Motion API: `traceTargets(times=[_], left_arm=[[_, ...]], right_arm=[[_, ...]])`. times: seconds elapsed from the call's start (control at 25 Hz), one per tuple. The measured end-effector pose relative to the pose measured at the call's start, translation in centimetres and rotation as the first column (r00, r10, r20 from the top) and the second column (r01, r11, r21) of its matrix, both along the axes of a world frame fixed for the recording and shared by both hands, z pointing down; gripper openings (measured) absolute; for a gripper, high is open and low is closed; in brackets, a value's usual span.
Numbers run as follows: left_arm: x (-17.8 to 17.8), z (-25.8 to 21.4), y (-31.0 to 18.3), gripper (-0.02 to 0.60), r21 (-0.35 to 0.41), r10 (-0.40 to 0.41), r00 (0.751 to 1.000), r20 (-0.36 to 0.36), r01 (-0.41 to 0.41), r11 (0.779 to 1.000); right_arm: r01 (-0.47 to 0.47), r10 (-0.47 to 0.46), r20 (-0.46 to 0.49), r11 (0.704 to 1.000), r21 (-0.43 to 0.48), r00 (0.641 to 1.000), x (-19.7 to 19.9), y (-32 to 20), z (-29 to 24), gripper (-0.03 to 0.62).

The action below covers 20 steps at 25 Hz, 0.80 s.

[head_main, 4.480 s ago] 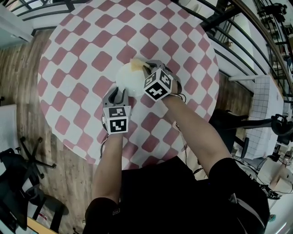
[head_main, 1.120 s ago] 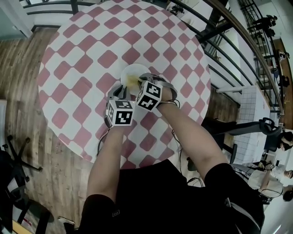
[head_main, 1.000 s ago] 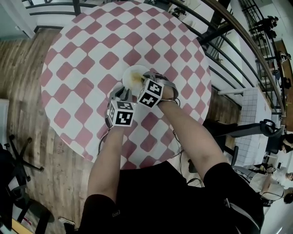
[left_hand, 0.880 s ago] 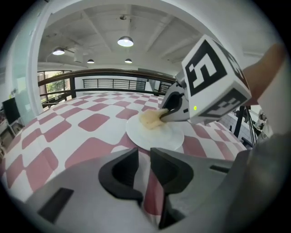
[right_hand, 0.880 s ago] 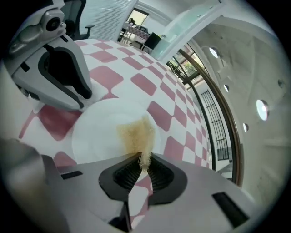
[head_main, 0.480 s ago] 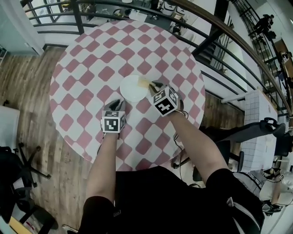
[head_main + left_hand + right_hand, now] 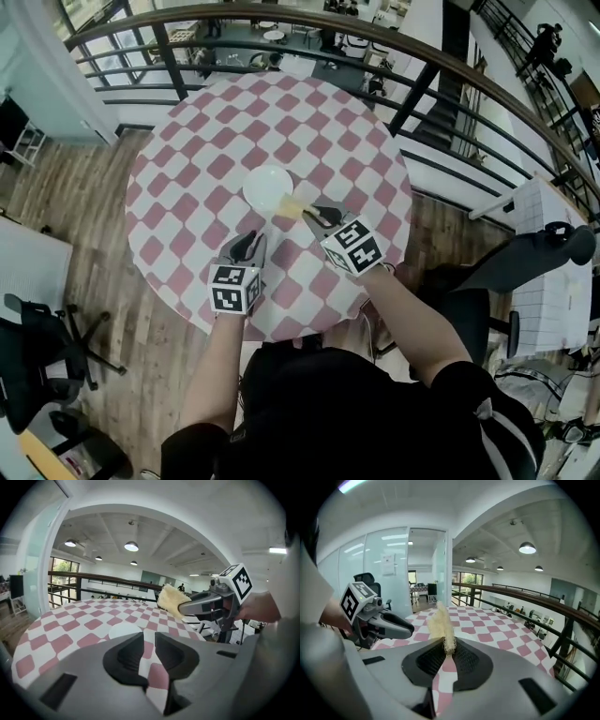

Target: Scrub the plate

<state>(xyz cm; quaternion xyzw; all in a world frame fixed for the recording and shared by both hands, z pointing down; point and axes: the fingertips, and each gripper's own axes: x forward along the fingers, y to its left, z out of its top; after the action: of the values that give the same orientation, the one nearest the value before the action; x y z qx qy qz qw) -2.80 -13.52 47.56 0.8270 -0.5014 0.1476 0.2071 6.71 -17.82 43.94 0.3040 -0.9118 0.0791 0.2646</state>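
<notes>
- My left claw [image 7: 249, 247] has let go of the plate [image 7: 268, 187]. A second ago it was up against the near rim, steadying it. Now it is drawn back toward me at the plate's 6 o'clock, clear of the rim.
- Its jaws stand spread with a narrow gap. In the left gripper view only checked cloth shows between them, so it pinches nothing.
- My right claw [image 7: 310, 213] is pressed together on the base of the yellow sponge [image 7: 292, 207], whose fibrous body sticks out ahead of the jaws.
- A second ago that sponge was down on the plate's face. Now it is pulled off to about the plate's 4 o'clock, just beside the rim.
- The left gripper view shows the sponge raised above the cloth, so I judge it is touching neither plate nor table.
- The plate lies flat and alone on the checked table [image 7: 178, 217], at 12 o'clock from me and a little left of the table's middle, with neither claw on it.
- With the hold released and the sponge lifted, I take the scrubbing stroke to be over, or at least paused.
- The plate's face looks plain white from the head view, but it is too small there for me to tell whether any dirt is left.
- If another pass is needed, my left claw should pinch the near rim again first. A loose plate would likely slide away under the sponge.
</notes>
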Motion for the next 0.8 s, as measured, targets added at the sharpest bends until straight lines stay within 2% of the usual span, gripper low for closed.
traceTargets(times=[0.2,0.4,0.68,0.8], left_arm=[[3.6,-5.6,4.6,0.077,0.098,0.059,0.998,0.003,-0.059,0.993],[5.2,-10.9,8.6,0.067,0.179,0.086,0.996,-0.008,-0.084,0.98],[3.3,-16.2,12.6,0.037,0.254,0.074,0.997,-0.025,-0.065,0.965],[1.6,-17.8,13.7,0.025,0.266,0.054,0.999,0.003,-0.053,0.963]], right_arm=[[0.014,-0.015,0.126,1.0,0.005,0.992,3.0,4.7,-3.6,0.049],[-0.01,0.016,0.253,1.0,-0.023,0.967,5.4,9.1,-6.5,0.049],[-0.071,0.062,0.355,0.997,0.013,0.933,6.8,12.8,-10.5,0.049],[-0.101,0.079,0.4,0.994,0.036,0.913,7.5,14.0,-12.9,0.049]])
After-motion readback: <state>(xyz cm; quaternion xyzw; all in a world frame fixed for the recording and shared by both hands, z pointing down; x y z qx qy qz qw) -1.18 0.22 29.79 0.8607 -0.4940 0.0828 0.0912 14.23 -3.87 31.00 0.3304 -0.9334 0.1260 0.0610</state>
